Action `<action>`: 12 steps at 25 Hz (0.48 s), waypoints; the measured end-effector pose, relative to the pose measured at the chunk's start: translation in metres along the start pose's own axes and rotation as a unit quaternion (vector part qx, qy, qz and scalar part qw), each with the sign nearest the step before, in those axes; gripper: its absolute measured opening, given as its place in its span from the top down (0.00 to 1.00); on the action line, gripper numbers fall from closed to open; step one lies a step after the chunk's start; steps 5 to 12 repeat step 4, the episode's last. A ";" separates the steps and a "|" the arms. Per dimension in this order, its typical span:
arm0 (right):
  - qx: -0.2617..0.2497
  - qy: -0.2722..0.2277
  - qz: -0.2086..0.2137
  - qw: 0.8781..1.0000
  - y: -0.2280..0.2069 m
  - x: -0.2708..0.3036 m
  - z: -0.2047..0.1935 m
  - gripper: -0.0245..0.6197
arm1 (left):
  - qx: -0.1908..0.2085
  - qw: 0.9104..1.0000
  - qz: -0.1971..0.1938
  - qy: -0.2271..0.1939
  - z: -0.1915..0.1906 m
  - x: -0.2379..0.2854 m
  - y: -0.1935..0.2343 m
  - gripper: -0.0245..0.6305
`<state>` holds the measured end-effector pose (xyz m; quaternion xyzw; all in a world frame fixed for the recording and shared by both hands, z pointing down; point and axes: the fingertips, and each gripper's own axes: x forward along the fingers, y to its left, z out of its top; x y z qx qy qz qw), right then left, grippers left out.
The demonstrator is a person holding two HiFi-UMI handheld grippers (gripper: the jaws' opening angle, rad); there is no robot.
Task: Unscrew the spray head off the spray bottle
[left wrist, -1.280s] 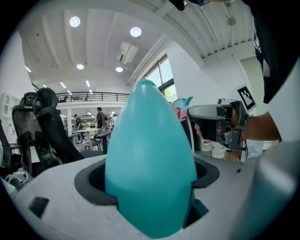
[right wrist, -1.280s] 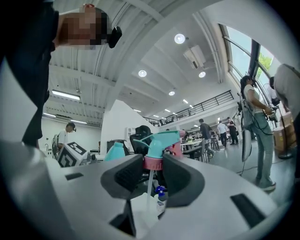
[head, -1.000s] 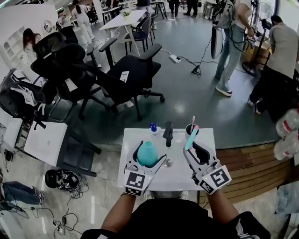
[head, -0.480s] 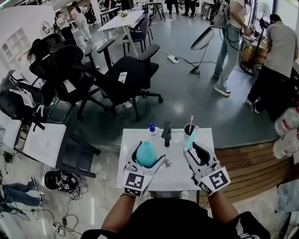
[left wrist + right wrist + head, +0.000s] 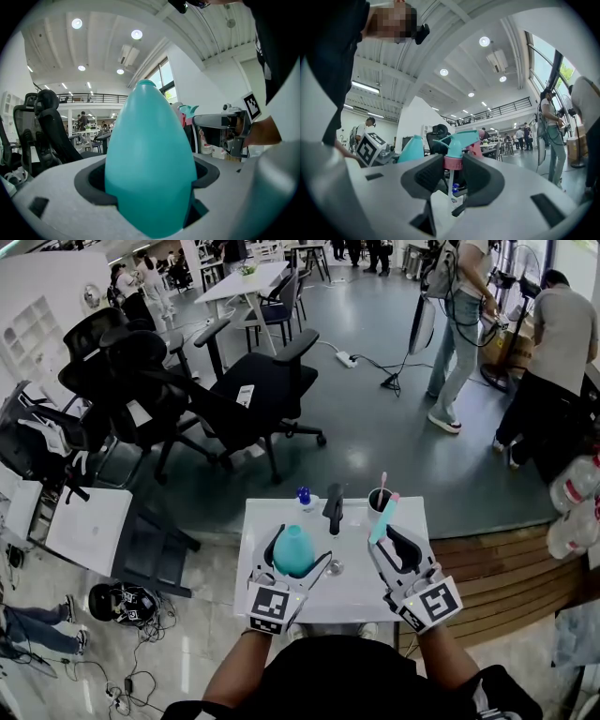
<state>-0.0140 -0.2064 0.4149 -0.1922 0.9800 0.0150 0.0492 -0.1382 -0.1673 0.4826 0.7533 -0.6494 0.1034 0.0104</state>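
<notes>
Spray bottle [image 5: 294,550] and spray head [image 5: 383,517] held apart above a small white worktop [image 5: 356,594], head view. The left claw [image 5: 298,559] pinches the teal, egg-shaped bottle around its body, with both jaws pressed against its sides. The bottle stands roughly upright with its narrow neck uppermost and nothing mounted on it. The right claw [image 5: 389,535] pinches the spray head, which is clear of the bottle and to its right.

Left gripper view: the bottle [image 5: 149,159] fills the gap of the left claw [image 5: 149,187], with the dark pads bearing on it from either side. The spray head [image 5: 188,110] shows past the bottle's right shoulder.

Right gripper view: the jaws of the right claw [image 5: 452,164] close on the pink collar of the spray head [image 5: 457,143]. The teal trigger part rises above the jaws, and the thin dip tube hangs down between them. The bottle [image 5: 411,149] shows to the left, well apart from the head.

Other items on the far part of the worktop: a dark upright object [image 5: 333,507], a small blue-capped item [image 5: 304,496] and a dark cup [image 5: 380,501] with a pink stick in it. A small round clear piece [image 5: 336,567] lies between the two claws. Black office chairs [image 5: 253,390] stand on the grey floor beyond.
</notes>
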 end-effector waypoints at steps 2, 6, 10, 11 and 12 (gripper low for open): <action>-0.001 -0.003 0.001 1.000 0.001 0.000 0.002 0.75 | 0.000 1.000 -0.001 0.001 0.000 -0.001 0.000 0.27; -0.003 -0.005 0.002 1.000 0.003 -0.001 0.004 0.75 | 0.000 1.000 -0.002 0.001 0.001 -0.002 -0.001 0.27; -0.003 -0.005 0.002 1.000 0.003 -0.001 0.004 0.75 | 0.000 1.000 -0.002 0.001 0.001 -0.002 -0.001 0.27; -0.003 -0.005 0.002 1.000 0.003 -0.001 0.004 0.75 | 0.000 1.000 -0.002 0.001 0.001 -0.002 -0.001 0.27; -0.003 -0.005 0.002 1.000 0.003 -0.001 0.004 0.75 | 0.000 1.000 -0.002 0.001 0.001 -0.002 -0.001 0.27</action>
